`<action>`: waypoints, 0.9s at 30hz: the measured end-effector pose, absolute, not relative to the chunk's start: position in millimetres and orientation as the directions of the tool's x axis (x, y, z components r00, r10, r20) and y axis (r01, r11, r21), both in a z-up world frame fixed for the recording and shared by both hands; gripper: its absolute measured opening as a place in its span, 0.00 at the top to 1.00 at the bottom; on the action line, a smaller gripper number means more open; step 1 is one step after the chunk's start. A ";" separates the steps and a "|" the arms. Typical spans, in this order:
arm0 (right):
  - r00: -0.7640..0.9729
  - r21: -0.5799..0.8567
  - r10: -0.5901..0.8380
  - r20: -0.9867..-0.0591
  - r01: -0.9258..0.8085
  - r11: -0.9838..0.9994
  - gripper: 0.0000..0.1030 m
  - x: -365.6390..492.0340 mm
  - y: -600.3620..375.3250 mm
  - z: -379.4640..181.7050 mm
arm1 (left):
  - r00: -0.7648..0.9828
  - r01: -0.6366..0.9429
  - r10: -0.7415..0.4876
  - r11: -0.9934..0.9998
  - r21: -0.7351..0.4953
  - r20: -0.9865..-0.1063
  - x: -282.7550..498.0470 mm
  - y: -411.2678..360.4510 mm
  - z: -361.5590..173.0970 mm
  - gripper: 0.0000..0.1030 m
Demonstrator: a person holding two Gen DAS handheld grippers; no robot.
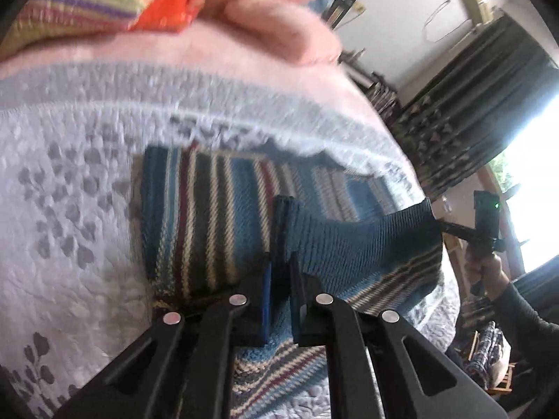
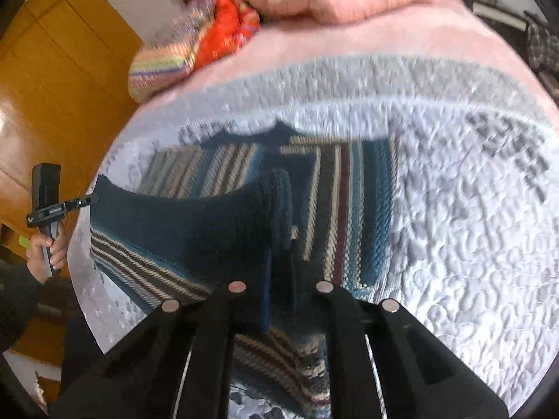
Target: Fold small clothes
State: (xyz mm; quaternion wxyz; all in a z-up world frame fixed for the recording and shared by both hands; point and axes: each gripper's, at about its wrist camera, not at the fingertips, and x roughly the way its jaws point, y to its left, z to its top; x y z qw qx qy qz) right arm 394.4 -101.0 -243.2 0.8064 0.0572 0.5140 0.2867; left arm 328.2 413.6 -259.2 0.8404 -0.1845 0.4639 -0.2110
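**Both grippers pinching the sweater's ribbed band**

I have the striped knit sweater (image 1: 216,216) spread on the quilted bedspread (image 1: 70,181), its teal ribbed band (image 1: 349,241) lifted. My left gripper (image 1: 279,272) and right gripper (image 2: 279,262) each pinch that band near 6 o'clock in their views. The knit looks soft, stretchy and moderately heavy, so it should sag; I'd grip at the thick ribbing.

The left gripper (image 1: 279,279) and the right gripper (image 2: 279,262) each pinched the striped sweater's (image 1: 216,209) teal hem, jaws nearly closed on it, holding it stretched between them above the sweater's body.
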 end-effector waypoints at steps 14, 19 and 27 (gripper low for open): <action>0.531 0.292 0.485 -0.695 -0.408 0.865 0.93 450.4 -101.5 -169.1 | 0.597 0.224 -0.468 0.877 -0.425 -0.651 390.1 423.8 -169.9 0.92; 0.513 0.297 0.453 -0.729 -0.359 0.885 0.93 499.4 -95.2 -194.3 | 0.576 0.183 -0.439 0.892 -0.414 -0.690 435.5 424.7 -184.8 0.93; 0.434 0.291 0.396 -0.809 -0.290 0.912 0.93 553.7 -78.7 -255.7 | 0.493 0.089 -0.367 0.923 -0.374 -0.789 502.9 422.9 -240.4 0.93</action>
